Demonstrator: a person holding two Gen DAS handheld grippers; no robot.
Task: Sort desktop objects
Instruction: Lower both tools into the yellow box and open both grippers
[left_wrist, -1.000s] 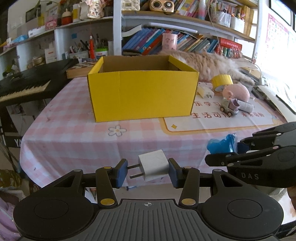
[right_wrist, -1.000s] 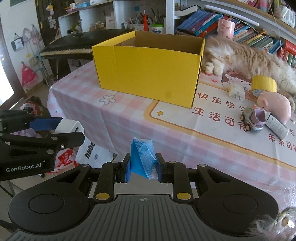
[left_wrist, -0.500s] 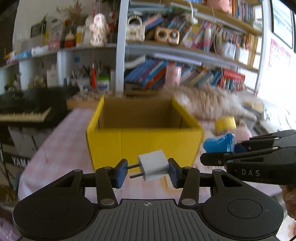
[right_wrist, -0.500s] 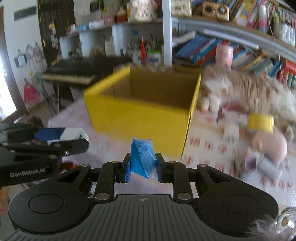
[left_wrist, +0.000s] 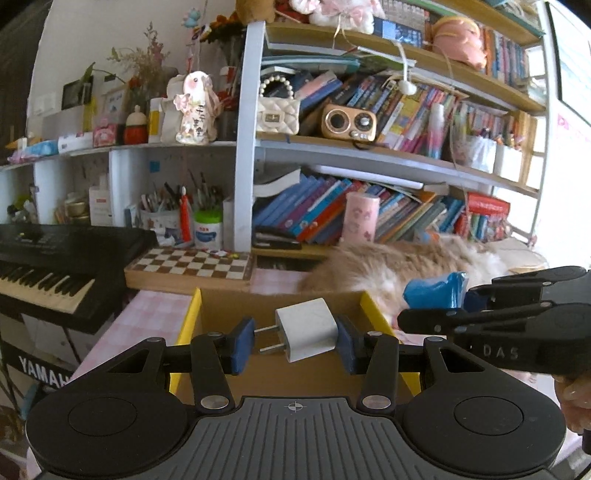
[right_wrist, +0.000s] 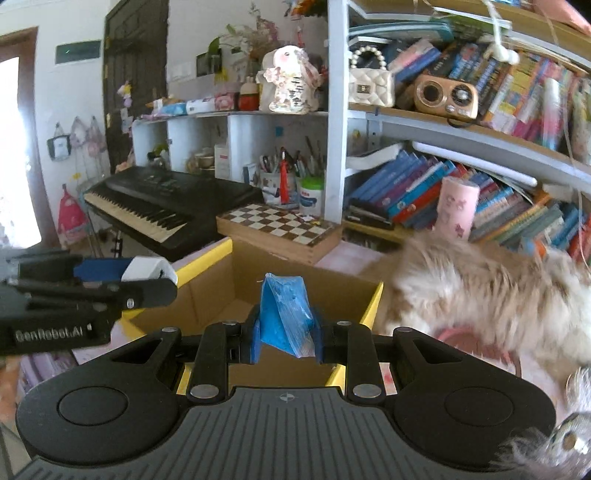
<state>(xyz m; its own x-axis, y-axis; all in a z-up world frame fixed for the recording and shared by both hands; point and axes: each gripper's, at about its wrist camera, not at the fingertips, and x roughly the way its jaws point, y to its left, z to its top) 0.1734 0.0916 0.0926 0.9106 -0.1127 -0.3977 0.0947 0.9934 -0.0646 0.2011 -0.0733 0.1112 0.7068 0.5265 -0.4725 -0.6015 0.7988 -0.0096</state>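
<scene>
Both wrist views close above yellow box (left_wrist: 373, 306), facing bookshelves (right_wrist: 480, 155)

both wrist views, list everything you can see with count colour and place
box: 1, yellow, open, below both grippers
plug adapter: 1, white, between left gripper's pads
plastic packet: 1, blue, between right gripper's pads
cat: 1, tan and white, right of box
chessboard: 1, brown and white, behind box
keyboard: 1, black, left of chessboard
radio: 1, gold, on shelf
handbag: 1, cream, beside radio
left gripper: 1, black, shut on adapter
right gripper: 1, black, shut on packet
</scene>
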